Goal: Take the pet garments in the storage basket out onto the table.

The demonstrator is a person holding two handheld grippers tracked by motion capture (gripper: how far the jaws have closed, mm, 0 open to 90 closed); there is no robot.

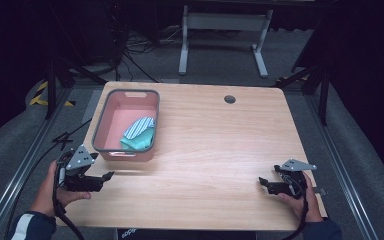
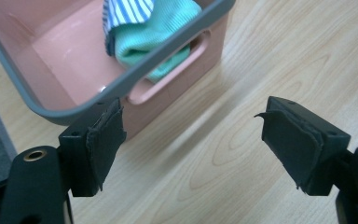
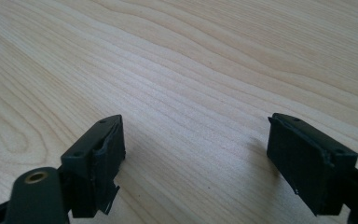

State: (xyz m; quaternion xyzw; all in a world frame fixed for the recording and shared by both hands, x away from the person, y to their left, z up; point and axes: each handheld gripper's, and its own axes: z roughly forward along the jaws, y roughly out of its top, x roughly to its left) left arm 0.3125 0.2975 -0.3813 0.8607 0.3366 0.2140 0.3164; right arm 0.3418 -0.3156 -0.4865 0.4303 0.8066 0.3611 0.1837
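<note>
**Cloths in the bin, up and to the right of my left hand-held gripper**

I hold my left hand-held gripper (image 1: pixel 107 175) low over the near left corner of the surface (image 1: pixel 215 150), its jaws spread wide with nothing between them. My right hand-held gripper (image 1: pixel 261 181) hovers near the right edge, jaws likewise spread and empty, over bare wood.

The pink bin (image 1: pixel 100 131) with its grey rim stands on the left part of the surface, just beyond my left hand-held gripper. In the left gripper view its near wall with the handle slot (image 2: pixel 168 79) sits right ahead of my left jaw, close but not touching. Inside, at the near right corner of the bin, lie a striped cloth (image 1: pixel 139 126) and a green cloth (image 1: pixel 140 140), the striped one resting partly on top of the green. The bundle runs roughly front to back along the bin's right wall.

The cloths lie forward and slightly right of my left hand-held gripper, and well apart from my right one. I judge the left is the natural one to reach in: up over the near rim, then down onto the bundle.
</note>
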